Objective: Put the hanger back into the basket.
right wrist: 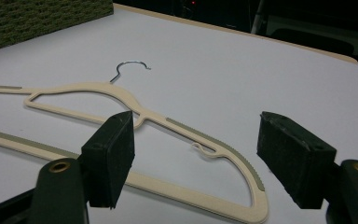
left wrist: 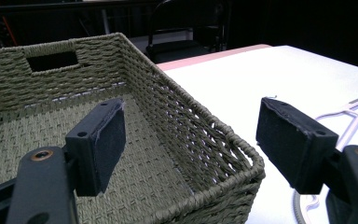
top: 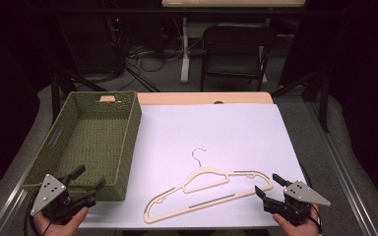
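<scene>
My right claw [right wrist: 193, 158] stands wide and empty, jaws apart, and the cream plastic hanger [right wrist: 135, 116] lies flat on the white table top [right wrist: 242, 70] just ahead of it. The hanger's near shoulder end sits between and slightly beyond my two pads, not yet touched. My left claw [left wrist: 191, 144] is also wide and holds nothing; it hovers over the near corner of the green woven basket [left wrist: 135, 70], with the hanger off to its right.

The step I judge to be in hand is taking hold of the hanger, likely to carry it to the basket. To do it well, I would bring my right claw down over the shoulder arm where it runs as a single flat strip, near the small notch, and close across its narrow width rather than along it. The piece lies flat against the table, so I need the lower pad edge to slip under or pinch from the sides without scraping. A grip too near the tip could let it swing.

Seen from the high view, the hanger [top: 206, 194] runs long from my right claw [top: 270, 189] toward my left claw [top: 86, 184], slanting down to the near left. Its metal hook [top: 198, 156] points away from me, toward the table's far edge.
</scene>
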Motion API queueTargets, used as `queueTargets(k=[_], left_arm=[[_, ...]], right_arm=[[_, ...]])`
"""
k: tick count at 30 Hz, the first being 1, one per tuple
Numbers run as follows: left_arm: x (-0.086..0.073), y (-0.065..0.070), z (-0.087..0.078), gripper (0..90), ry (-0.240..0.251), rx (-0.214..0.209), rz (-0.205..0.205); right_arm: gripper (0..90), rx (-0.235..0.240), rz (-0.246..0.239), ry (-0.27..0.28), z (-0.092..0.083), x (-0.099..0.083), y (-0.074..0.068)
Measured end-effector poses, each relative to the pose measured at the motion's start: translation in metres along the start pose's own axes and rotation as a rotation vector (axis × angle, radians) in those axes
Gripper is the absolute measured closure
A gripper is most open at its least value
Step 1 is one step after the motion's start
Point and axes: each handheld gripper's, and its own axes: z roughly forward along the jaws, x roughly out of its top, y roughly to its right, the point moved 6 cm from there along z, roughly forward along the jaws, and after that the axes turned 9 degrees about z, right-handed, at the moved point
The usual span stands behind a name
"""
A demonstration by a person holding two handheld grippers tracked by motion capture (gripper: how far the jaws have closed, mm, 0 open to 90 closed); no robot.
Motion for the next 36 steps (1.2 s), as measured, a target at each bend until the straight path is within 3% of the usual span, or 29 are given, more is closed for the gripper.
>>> queueTargets(k=[8, 13, 15, 17, 24, 27, 29, 32, 34, 36], left_arm=[[0.001, 0.000, 0.000, 24.3, 0.005, 0.000, -0.001], [0.001, 0.001, 0.000, 24.3, 0.000, -0.001, 0.002], [0.002, 0.001, 0.000, 24.3, 0.001, -0.002, 0.001], [0.002, 0.001, -0.001, 24.4, 0.004, 0.000, 0.000], [0.002, 0.002, 0.000, 24.4, -0.001, -0.011, 0.001], [0.003, 0.003, 0.002, 24.4, -0.004, -0.014, 0.004], [0.004, 0.004, 0.002, 24.4, -0.005, -0.016, 0.007], [0.004, 0.006, 0.003, 24.4, -0.006, -0.020, 0.010], [0.004, 0.006, 0.003, 24.4, -0.008, -0.023, 0.011], [0.004, 0.006, 0.003, 24.4, -0.008, -0.024, 0.010]], right_arm=[[27.7, -0.010, -0.016, -0.007, 0.001, 0.000, 0.001], [28.1, 0.019, -0.019, -0.055, 0.004, 0.002, 0.000], [30.4, 0.022, -0.057, -0.106, 0.007, 0.001, -0.002], [32.9, 0.031, -0.057, -0.123, 0.007, 0.001, -0.003], [33.3, 0.011, -0.072, -0.165, 0.012, 0.013, -0.002], [33.0, -0.007, -0.103, -0.226, 0.017, 0.022, -0.001], [33.0, -0.011, -0.102, -0.232, 0.019, 0.025, -0.001], [33.0, 0.011, -0.134, -0.346, 0.023, 0.033, -0.002], [33.0, 0.004, -0.146, -0.344, 0.025, 0.035, -0.002], [32.9, 0.013, -0.163, -0.386, 0.026, 0.038, -0.002]])
